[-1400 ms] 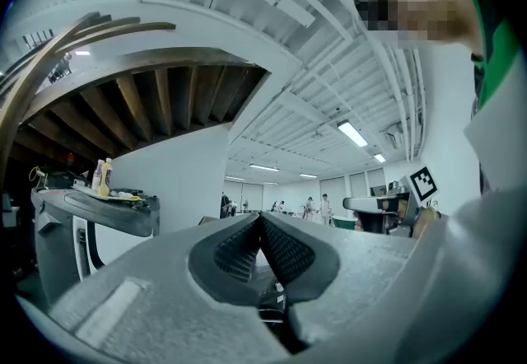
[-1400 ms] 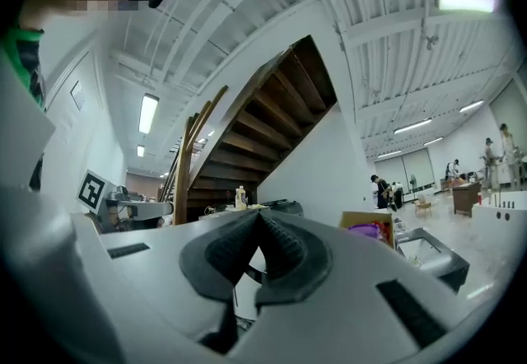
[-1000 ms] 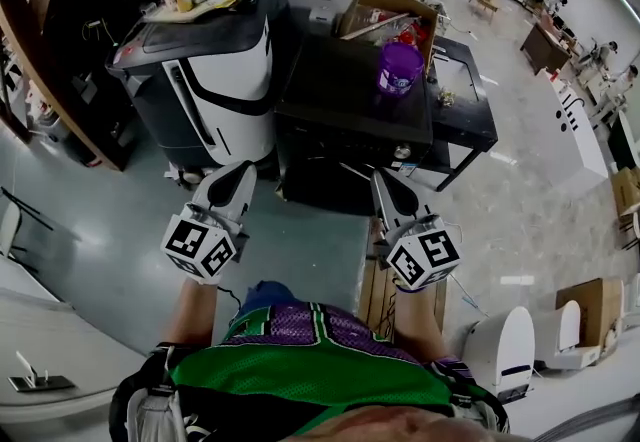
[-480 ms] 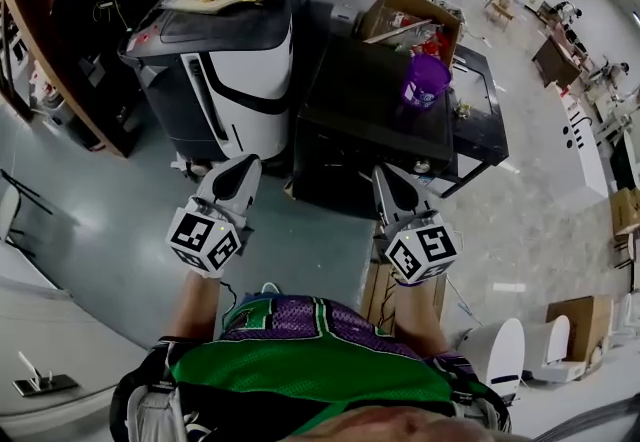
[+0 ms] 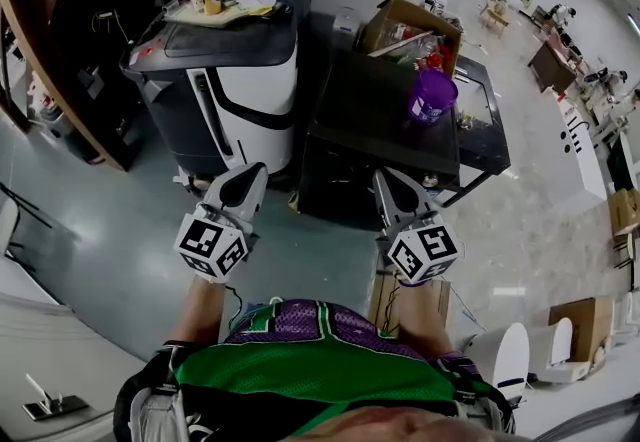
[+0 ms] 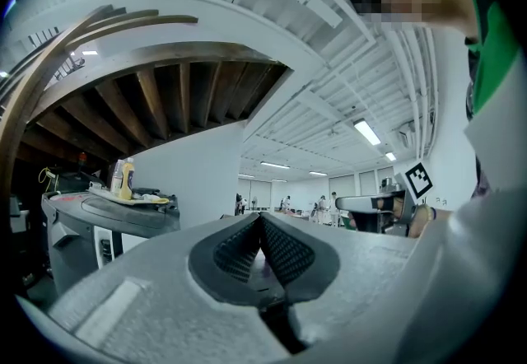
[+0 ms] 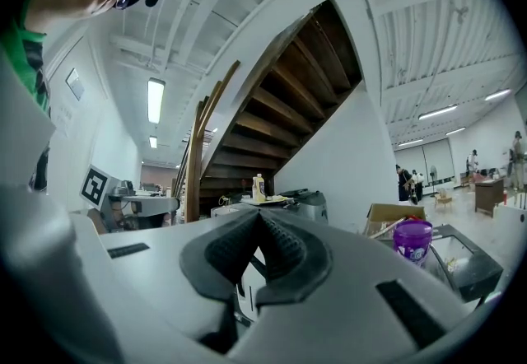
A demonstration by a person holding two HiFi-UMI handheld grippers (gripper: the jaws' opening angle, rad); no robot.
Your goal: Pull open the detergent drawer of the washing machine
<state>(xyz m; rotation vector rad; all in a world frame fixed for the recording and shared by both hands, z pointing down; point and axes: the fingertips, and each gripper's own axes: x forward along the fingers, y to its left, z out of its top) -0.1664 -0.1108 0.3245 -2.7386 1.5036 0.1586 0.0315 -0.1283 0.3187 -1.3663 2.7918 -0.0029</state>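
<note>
**Washing machine (image 5: 372,110) ahead, both grips empty**

I held my left gripper (image 5: 254,170) and right gripper (image 5: 383,175) level, side by side, before the black machine's front. Each pair of fingers was pressed together at the tips with nothing between them. The front lay in shadow from above, so I could not make out the detergent drawer. A purple tub (image 5: 431,97) stood on the machine's top, near a cardboard box (image 5: 405,25).
</note>
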